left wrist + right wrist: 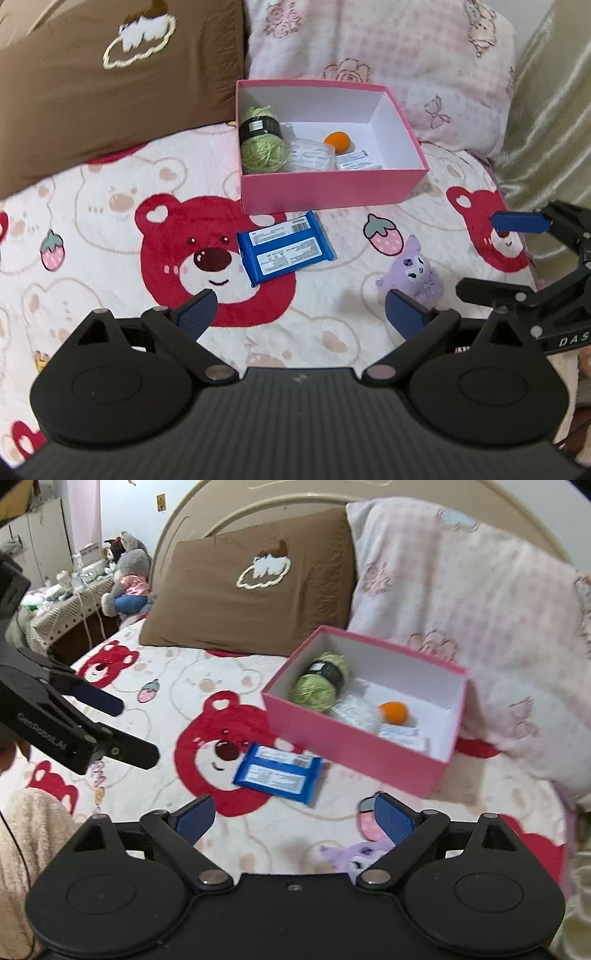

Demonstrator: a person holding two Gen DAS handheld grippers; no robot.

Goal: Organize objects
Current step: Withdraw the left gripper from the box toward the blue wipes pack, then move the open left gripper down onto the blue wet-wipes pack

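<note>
A pink box (332, 188) (354, 755) stands on the bear-print bedspread. It holds green yarn (262, 146) (319, 683), a clear packet (310, 157), an orange ball (337, 142) (393, 710) and a white labelled packet (356, 160). Just in front of the box a blue packet (286, 247) (279, 771) lies flat. A small purple plush (415, 273) (351, 854) sits to its right, partly hidden under my right finger. My left gripper (301, 314) (138, 731) hangs open above the bedspread, short of the blue packet. My right gripper (295, 819) (476, 254) is open too, with nothing between its fingers.
A brown pillow (110, 92) (251, 590) and a pink checked pillow (388, 59) (480, 609) lean against the headboard (229, 502) behind the box. A bedside table (66, 616) with stuffed toys stands far left. A cream sleeve (26, 834) shows at lower left.
</note>
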